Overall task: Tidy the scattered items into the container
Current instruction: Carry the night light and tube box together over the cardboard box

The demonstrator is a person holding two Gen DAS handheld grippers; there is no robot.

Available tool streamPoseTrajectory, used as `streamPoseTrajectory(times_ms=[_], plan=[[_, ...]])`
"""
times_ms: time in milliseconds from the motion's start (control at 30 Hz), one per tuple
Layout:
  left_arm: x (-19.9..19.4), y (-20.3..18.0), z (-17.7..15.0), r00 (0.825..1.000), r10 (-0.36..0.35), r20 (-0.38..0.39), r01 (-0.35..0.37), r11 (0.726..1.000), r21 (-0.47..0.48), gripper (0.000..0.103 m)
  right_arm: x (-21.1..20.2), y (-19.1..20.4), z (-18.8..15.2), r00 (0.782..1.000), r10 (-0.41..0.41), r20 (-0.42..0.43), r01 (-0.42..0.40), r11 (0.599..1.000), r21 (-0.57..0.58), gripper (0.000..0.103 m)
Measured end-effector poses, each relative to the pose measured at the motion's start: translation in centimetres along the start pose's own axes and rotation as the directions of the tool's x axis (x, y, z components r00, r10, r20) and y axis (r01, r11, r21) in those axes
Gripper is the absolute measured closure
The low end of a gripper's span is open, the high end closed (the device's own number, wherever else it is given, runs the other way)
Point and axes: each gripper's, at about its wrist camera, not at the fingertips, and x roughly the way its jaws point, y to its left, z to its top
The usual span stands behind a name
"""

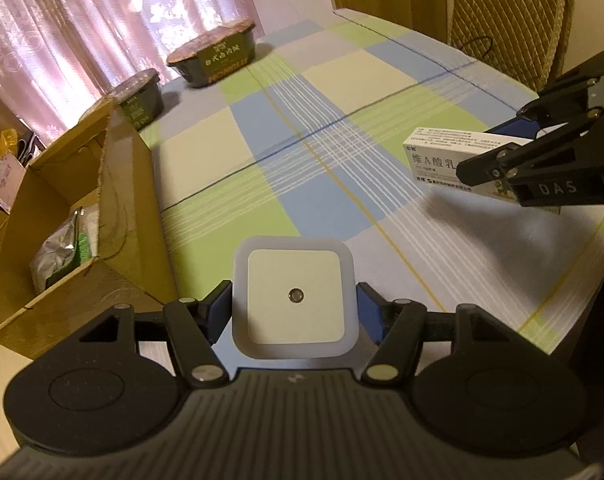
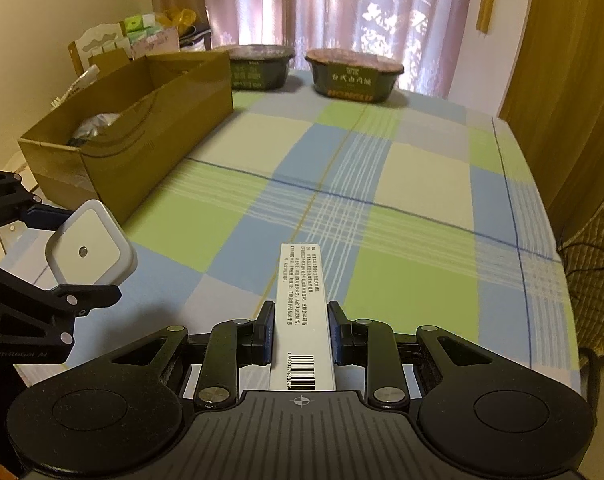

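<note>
My left gripper point(image 1: 293, 304) is shut on a white square night light point(image 1: 294, 298) with a small round sensor, held above the checked tablecloth. The same night light point(image 2: 90, 250) and left gripper point(image 2: 67, 254) show at the left of the right wrist view. My right gripper point(image 2: 300, 330) is shut on a long white medicine box point(image 2: 300, 320) with a barcode. That medicine box point(image 1: 442, 160) and right gripper point(image 1: 514, 156) appear at the right of the left wrist view. The open cardboard box point(image 1: 113, 208) stands to the left; this cardboard box point(image 2: 141, 120) holds a silver packet point(image 1: 59, 252).
Two dark instant-food bowls point(image 2: 354, 74) point(image 2: 259, 66) stand at the far end of the table point(image 2: 422, 208) before pink curtains. A quilted chair back point(image 1: 506, 12) is at the far right. Clutter sits on a stand point(image 2: 149, 30) behind the cardboard box.
</note>
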Motion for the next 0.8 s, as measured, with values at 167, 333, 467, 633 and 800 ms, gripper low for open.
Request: streamPoseTrajectory(times_ms=[167, 333, 467, 633, 800], plan=[[-1.1, 1.0, 0.1, 1.0, 0.01, 0.02, -0.009, 0.999, -0.043, 0.042, -0.9, 1.0, 0.8, 1.0, 0.004, 0.022, -0.004, 1.0, -0.018, 0.074], [-2.3, 1.9, -0.1, 0.999, 0.027, 0.037, -0.024, 0.997, -0.073, 0.042, -1.7, 2.1, 1.6, 0.999, 0.012, 0.046, -0.01, 0.999, -0.041, 0.074], [-3.1, 2.7, -0.3, 0.998, 0.04, 0.047, -0.036, 0.995, -0.095, 0.042, -2.3, 3.0, 2.3, 0.998, 0.021, 0.063, -0.017, 0.998, -0.058, 0.074], [-4.0, 3.5, -0.7, 0.997, 0.056, 0.057, -0.049, 0.991, -0.122, 0.042, -2.6, 4.2, 2.8, 0.997, 0.041, 0.07, -0.036, 0.996, -0.077, 0.074], [-4.9, 4.9, -1.1, 0.995, 0.075, 0.068, -0.064, 0.986, -0.156, 0.042, -2.6, 5.7, 3.7, 0.994, 0.074, 0.079, -0.066, 0.992, -0.106, 0.074]])
